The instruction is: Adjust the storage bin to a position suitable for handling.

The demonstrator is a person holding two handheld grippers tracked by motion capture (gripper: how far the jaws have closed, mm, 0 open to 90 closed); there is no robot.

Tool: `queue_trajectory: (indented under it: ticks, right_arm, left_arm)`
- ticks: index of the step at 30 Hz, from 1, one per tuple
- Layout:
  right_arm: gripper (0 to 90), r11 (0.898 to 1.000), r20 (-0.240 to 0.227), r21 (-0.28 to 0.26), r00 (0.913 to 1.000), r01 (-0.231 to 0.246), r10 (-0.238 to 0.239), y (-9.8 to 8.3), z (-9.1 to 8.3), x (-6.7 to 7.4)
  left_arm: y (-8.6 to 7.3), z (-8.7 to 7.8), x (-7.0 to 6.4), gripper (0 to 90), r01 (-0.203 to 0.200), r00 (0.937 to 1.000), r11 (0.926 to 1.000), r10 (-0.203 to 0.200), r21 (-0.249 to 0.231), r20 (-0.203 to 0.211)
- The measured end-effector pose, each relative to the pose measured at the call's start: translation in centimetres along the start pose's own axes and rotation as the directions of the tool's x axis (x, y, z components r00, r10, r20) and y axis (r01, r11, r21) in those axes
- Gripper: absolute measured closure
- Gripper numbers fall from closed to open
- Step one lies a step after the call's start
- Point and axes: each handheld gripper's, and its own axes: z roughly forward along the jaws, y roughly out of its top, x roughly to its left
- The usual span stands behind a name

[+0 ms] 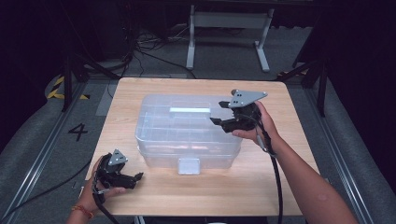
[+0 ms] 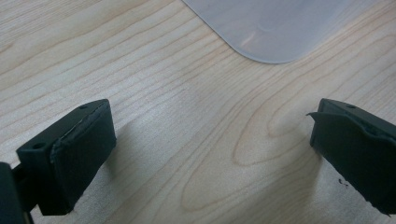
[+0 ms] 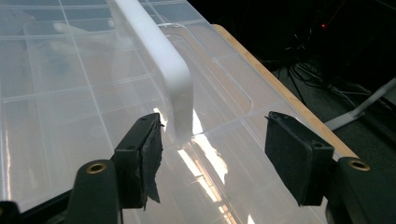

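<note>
clear plastic storage box sits mid-table on the wooden table, lid on, front latch apparently down. right gripper hovers over the box's right end, jaws spread apart and holding nothing; in the right gripper view its pads flank the near end of the white handle on the lid, not yet touching. left gripper rests low by the front-left corner, jaws wide apart, bare wood between them, box corner just ahead. judgement: early stage; approach made, no grasp taken, lifting or opening all left to do.
</note>
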Motion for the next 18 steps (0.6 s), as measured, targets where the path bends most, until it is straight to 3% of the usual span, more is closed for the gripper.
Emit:
queue_trajectory:
  ticks: [6,8,18]
  right_arm:
    - [39.5,1.000,-0.008,0.013,0.9999,0.008,-0.008,0.3,0.9,0.1]
    - [41.2,1.000,0.011,0.023,0.9998,0.016,-0.017,0.5,1.1,0.2]
    - [50.8,0.999,-0.009,0.020,0.9994,0.034,-0.034,1.1,1.6,0.4]
  left_arm:
    - [0.0,0.0,0.0,0.7,0.007,1.0000,1.0000,-0.007,-0.004,0.000]
    - [0.0,0.0,0.0,0.7,0.009,1.0000,0.9999,-0.009,-0.006,0.000]
    - [0.0,0.0,-0.1,0.7,0.010,0.9999,0.9999,-0.010,-0.005,0.000]
